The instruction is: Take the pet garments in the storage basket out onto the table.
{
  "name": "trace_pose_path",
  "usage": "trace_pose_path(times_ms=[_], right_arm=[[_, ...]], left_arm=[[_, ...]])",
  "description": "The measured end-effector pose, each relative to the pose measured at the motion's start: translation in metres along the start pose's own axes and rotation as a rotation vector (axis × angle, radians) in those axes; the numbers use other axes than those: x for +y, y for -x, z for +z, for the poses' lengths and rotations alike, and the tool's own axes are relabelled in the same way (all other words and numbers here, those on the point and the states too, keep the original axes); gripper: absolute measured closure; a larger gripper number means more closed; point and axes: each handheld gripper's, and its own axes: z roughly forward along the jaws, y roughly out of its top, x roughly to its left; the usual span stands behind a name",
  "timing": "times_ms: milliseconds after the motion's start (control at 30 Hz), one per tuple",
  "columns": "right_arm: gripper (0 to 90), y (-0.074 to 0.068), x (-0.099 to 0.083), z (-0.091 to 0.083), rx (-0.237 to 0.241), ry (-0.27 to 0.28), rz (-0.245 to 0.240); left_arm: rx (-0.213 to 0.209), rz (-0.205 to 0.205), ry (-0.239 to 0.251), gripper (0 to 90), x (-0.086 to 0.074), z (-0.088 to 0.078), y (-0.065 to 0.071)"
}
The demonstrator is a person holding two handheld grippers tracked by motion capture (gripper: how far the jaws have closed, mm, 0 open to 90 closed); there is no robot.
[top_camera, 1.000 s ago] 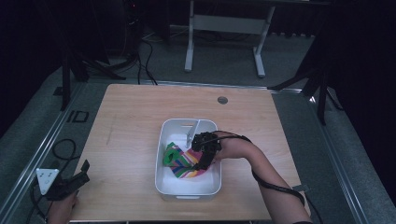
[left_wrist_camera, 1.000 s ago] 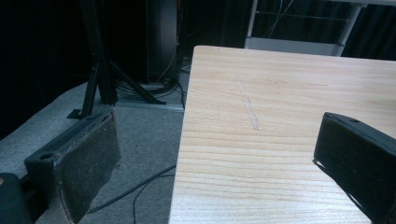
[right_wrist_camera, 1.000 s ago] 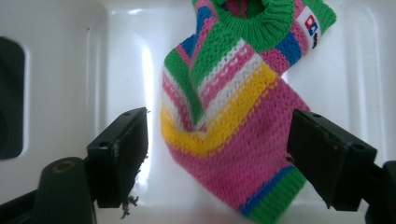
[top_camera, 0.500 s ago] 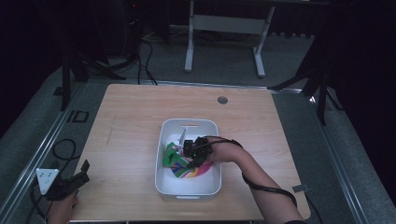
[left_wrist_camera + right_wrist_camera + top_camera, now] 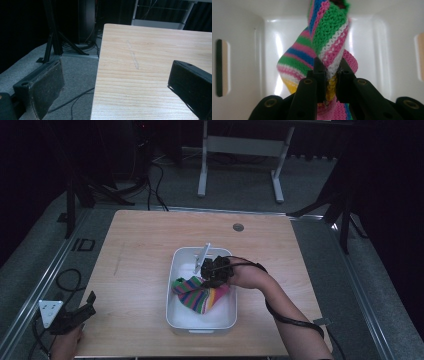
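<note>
A striped knitted cloth [image 5: 200,295] in pink, green, blue, yellow and white lies in a white plastic bin [image 5: 176,317] at the middle of the wooden table. My right gripper [image 5: 210,279] is shut on a fold of this striped knitted cloth [image 5: 329,40], over the bin's far half; its jaws pinch the fabric [image 5: 329,72] above the bin floor [image 5: 272,47]. My left gripper [image 5: 75,317] hangs off the table's near left corner, open. In the left gripper view its jaws stand wide apart [image 5: 117,82] over the table edge, holding nothing.
A grey plate [image 5: 49,311] rides on the left gripper. A small round dark insert [image 5: 238,227] sits in the far part of the tabletop [image 5: 150,240]. A white flat piece [image 5: 202,252] leans at the bin's far rim. Stands and cables [image 5: 150,175] lie on the floor beyond.
My right gripper has shifted left across the bin with the cloth in it, pulling the cloth up and spreading it. The left gripper has not moved.
</note>
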Motion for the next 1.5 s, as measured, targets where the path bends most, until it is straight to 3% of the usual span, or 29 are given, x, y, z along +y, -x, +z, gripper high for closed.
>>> trace_pose_path(times_ms=[533, 800, 933, 1000, 1500], right_arm=[[81.0, 0.003, 0.022, -0.073, -0.075, 0.076, -0.023], [81.0, 0.004, 0.036, -0.116, -0.121, 0.082, -0.044], [81.0, 0.005, 0.035, -0.128, -0.139, 0.095, -0.035], [81.0, 0.007, 0.029, -0.14, -0.151, 0.11, -0.023], [81.0, 0.015, -0.024, -0.179, -0.218, 0.102, 0.084]], left_arm=[[0.002, -0.004, 0.002, 0.9, 0.0, 0.0, 0.0], [0.002, -0.006, 0.0, 1.0, 0.0, 0.0, 0.0], [0.002, -0.008, 0.001, 0.9, 0.0, 0.0, -0.001], [0.001, -0.008, -0.001, 0.9, 0.0, 0.0, -0.001], [0.005, -0.011, -0.001, 0.9, 0.0, 0.0, -0.001]])
